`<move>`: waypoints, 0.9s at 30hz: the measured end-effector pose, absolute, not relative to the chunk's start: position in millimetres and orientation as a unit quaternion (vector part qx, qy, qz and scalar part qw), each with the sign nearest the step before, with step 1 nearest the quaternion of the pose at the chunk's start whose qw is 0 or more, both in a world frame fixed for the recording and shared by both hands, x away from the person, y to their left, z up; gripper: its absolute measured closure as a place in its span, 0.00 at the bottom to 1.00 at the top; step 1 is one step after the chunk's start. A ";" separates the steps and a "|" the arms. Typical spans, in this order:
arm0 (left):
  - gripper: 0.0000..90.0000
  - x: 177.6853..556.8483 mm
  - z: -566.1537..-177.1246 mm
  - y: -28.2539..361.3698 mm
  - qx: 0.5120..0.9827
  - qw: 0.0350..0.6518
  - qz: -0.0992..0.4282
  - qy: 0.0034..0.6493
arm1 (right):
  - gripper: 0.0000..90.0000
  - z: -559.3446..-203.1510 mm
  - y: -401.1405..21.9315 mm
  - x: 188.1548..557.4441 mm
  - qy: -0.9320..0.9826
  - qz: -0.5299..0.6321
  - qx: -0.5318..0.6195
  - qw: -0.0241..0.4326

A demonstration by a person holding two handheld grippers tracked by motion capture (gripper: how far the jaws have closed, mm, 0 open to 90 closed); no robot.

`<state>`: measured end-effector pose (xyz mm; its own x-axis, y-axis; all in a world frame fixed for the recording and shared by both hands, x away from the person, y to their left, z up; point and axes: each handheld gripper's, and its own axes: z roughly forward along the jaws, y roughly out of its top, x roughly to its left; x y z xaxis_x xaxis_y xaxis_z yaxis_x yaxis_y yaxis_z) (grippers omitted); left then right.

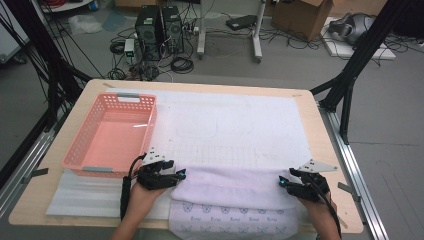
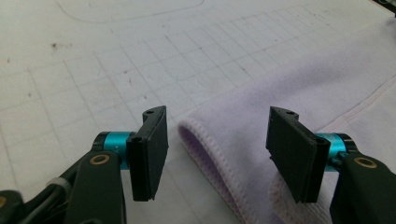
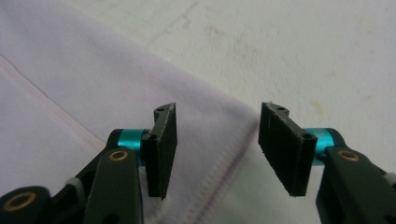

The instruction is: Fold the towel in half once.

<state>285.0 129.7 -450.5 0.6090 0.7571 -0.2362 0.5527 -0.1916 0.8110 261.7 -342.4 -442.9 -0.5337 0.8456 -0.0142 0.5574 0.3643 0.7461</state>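
A pale lilac towel [image 1: 232, 192] lies folded at the table's near edge, with a butterfly-print layer underneath. My left gripper [image 1: 181, 174] sits at the towel's left fold, jaws apart. In the left gripper view the folded hem [image 2: 205, 140] lies between the open pads of the left gripper [image 2: 224, 154] without being pinched. My right gripper [image 1: 283, 182] is at the towel's right end. In the right gripper view the towel corner [image 3: 219, 140] rests flat between the spread pads of the right gripper [image 3: 219, 154], untouched.
An empty pink plastic basket [image 1: 80, 150] stands at the left of the table, just beyond my left hand. A white gridded mat [image 1: 235, 125] covers the tabletop beyond the towel. Black frame legs and cables stand off the table edges.
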 end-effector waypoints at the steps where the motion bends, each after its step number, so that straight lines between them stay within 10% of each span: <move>1: 0.44 285.1 -451.2 130.9 0.765 0.468 0.104 0.429 | 0.47 -445.3 -344.3 262.4 0.801 0.350 0.447 0.190; 11: 0.59 283.4 -453.2 126.3 0.784 0.454 0.085 0.414 | 0.58 -446.1 -347.9 262.8 0.790 0.356 0.467 0.176; 15: 0.93 281.6 -451.8 121.0 0.795 0.439 0.088 0.410 | 0.82 -443.2 -344.4 262.3 0.801 0.352 0.456 0.165; 27: 0.96 290.8 -439.8 119.5 0.767 0.464 0.124 0.425 | 0.96 -440.4 -343.8 265.9 0.790 0.375 0.452 0.174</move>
<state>290.8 119.5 -439.8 0.6085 0.7669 -0.2040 0.5369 -0.2086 0.8174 265.9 -343.8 -440.4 -0.5307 0.8452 0.0637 0.5833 0.3096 0.7510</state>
